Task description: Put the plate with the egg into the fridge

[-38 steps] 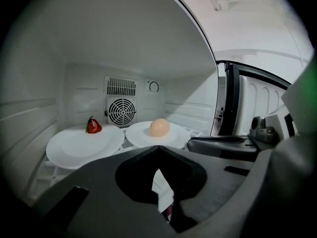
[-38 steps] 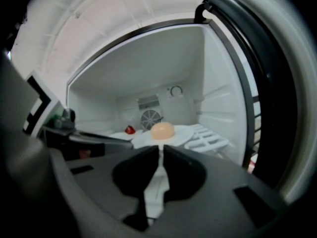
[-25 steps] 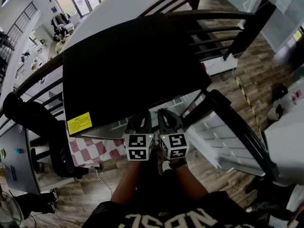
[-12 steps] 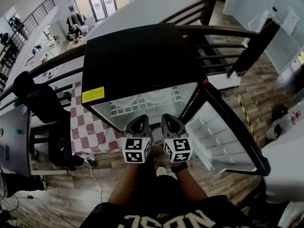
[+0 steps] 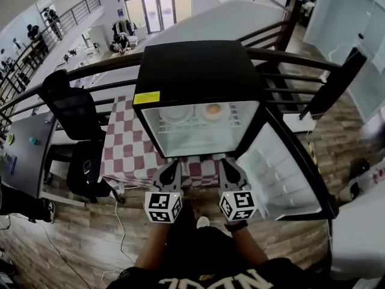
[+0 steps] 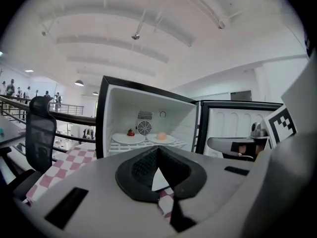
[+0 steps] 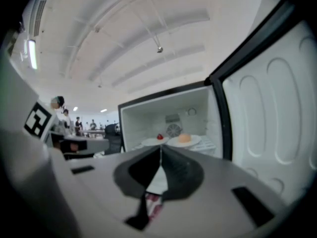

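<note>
The checked cloth [image 5: 123, 143] shows to the left of the mini fridge [image 5: 192, 71] and under it. The left gripper [image 5: 172, 166] hangs just in front of the fridge's open mouth, jaws pressed together with nothing between them. Inside the fridge, on the wire shelf [image 5: 194, 126], the left-hand plate [image 6: 128, 138] carries a strawberry [image 6: 131, 132]. Just to its right sits the plate with the egg [image 5: 212, 112], the egg [image 5: 213, 108] near its middle, and both plates are well back from the shelf's front edge. So the placing itself looks done, and what is probably left is shutting the fridge. The right gripper [image 5: 225, 165] is also out in front of the fridge, jaws closed flat and empty. The door [image 5: 283, 173] stands wide open at the fridge's right, its white inner face turned toward the person. To finish well, I would keep the right gripper's jaws closed and lay their flat side on the door's outer edge. I would then swing it round in one slow arc, with both grippers clear of the fridge's frame. The last part should be eased rather than slammed, since a jolt could roll the egg off its plate.
</note>
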A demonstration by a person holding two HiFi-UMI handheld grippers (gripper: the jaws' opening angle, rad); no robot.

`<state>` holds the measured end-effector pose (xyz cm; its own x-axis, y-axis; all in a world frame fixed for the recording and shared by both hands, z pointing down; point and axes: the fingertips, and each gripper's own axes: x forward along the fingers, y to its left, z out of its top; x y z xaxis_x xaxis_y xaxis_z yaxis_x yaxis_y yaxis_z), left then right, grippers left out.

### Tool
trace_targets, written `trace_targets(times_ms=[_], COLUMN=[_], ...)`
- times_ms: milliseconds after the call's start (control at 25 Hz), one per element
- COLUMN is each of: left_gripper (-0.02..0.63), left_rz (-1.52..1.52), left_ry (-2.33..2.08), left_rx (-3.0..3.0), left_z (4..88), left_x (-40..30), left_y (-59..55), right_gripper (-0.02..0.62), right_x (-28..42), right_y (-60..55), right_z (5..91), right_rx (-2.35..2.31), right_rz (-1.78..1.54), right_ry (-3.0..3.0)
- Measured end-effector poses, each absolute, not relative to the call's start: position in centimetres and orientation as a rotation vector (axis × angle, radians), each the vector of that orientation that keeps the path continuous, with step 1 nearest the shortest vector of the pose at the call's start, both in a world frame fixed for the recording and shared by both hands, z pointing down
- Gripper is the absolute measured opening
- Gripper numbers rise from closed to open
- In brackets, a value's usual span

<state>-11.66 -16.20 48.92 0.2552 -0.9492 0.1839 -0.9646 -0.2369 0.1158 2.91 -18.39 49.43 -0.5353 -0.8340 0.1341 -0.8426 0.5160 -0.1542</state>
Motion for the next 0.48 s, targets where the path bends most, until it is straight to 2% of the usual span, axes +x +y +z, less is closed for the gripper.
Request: trace_targets(times_ms=[480], left_gripper=[0.021], left_rz=[0.081], left_ry=[-1.869], left_rx=[2.25], left_z=[48.3], left_x=[-17.7], left_y=[-10.4], right_gripper=[0.023], right_x=[5.2], right_y=[-15.4], right_z=[48.4], right_rx=[1.512], right_rz=[0.252], right_ry=[-2.65])
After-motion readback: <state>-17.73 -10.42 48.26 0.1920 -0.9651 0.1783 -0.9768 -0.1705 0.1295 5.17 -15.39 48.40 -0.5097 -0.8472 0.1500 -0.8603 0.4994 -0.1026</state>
